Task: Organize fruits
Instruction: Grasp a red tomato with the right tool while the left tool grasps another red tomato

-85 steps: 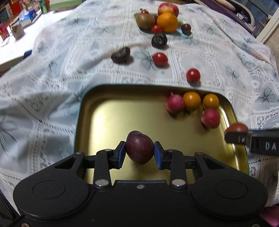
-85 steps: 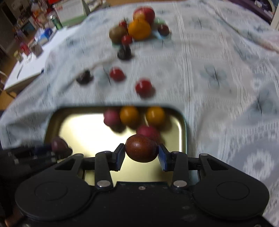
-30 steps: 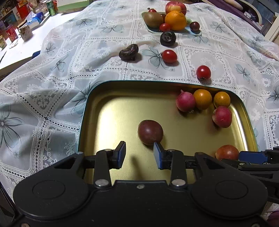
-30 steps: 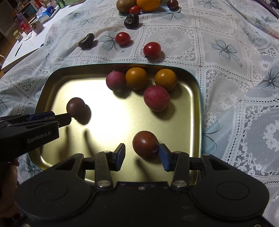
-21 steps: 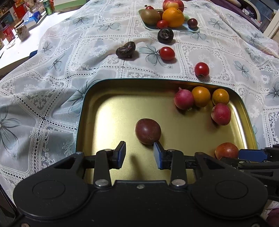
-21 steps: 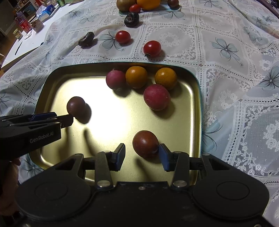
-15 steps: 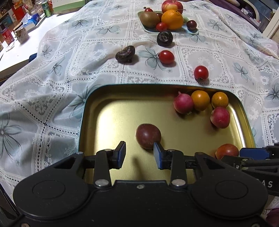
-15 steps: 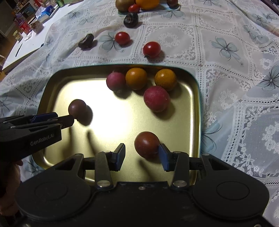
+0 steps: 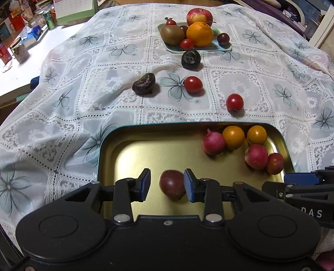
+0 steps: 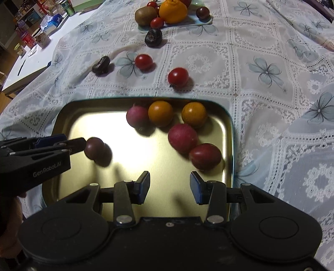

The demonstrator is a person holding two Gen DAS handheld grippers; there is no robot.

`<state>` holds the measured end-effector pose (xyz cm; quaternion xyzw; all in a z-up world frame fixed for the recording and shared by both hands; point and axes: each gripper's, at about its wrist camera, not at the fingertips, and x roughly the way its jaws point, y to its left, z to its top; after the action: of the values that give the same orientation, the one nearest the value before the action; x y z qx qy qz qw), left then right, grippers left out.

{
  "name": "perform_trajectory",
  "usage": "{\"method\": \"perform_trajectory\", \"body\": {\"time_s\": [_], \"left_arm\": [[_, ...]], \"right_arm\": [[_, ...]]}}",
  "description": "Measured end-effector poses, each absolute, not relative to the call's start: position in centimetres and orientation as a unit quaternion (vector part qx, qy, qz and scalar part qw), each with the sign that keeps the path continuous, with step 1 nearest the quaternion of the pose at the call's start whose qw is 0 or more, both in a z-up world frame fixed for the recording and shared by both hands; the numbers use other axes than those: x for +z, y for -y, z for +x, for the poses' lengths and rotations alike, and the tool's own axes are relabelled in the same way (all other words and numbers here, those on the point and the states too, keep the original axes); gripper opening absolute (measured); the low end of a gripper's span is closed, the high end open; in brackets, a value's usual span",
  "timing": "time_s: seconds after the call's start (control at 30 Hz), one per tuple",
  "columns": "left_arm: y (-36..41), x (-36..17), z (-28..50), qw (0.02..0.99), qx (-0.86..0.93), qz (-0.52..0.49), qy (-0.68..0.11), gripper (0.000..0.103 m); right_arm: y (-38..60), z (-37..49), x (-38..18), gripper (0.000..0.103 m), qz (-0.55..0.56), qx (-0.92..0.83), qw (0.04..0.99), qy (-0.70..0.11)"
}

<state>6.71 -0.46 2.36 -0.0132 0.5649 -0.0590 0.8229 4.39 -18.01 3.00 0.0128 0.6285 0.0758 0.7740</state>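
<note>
Beyond my gold tray (image 9: 108, 150) the lace tablecloth (image 9: 83, 87) carries loose fruit: two red cherry tomatoes (image 9: 193, 84) (image 9: 235, 102), a wrinkled dark fruit (image 9: 144, 83) and a round black one (image 9: 190, 59) just in front of a pale plate (image 9: 223, 47) piled with a kiwi (image 9: 172, 35), an orange (image 9: 199, 34) and an apple (image 9: 199, 15). Cans and boxes clutter the bare table (image 9: 18, 70) at the far left. Nothing lies between my tools and the tray.

In the tray's far right corner sit a pink radish-like fruit (image 10: 137, 116), two orange tomatoes (image 10: 160, 113) (image 10: 194, 114), a larger pink fruit (image 10: 182, 138) and, touching it, a dark red plum (image 10: 205, 156).

My left hand-held gripper (image 9: 167, 185) has its fingers apart around a purple plum (image 9: 172, 184) resting on the tray floor; the right pad seems to touch it, the left pad stands clear. My right hand-held gripper (image 10: 170, 186) is spread wide with nothing between its pads, the red plum lying just ahead and to the right.
</note>
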Motion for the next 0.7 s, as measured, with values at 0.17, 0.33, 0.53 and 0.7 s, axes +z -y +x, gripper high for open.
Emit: {"method": "perform_trajectory", "body": {"time_s": [0.17,0.33,0.53,0.7], "left_arm": [[0.8,2.7,8.3,0.828,-0.057,-0.001,-0.558,0.043],[0.5,3.2,10.6,0.828,-0.057,-0.011,-0.558,0.043],[0.6,3.3,13.7,0.833,-0.045,-0.003,-0.552,0.043],[0.7,3.0,15.7,0.832,-0.043,-0.012,-0.552,0.043]], "right_arm": [[18.2,6.0,3.5,0.044,0.022,0.067,0.782,-0.619],[18.6,8.9,4.0,0.044,0.039,0.051,0.791,-0.609],[18.8,13.5,3.5,0.045,0.061,0.021,0.796,-0.601],[18.2,16.5,1.8,0.045,0.071,0.011,0.794,-0.604]]}}
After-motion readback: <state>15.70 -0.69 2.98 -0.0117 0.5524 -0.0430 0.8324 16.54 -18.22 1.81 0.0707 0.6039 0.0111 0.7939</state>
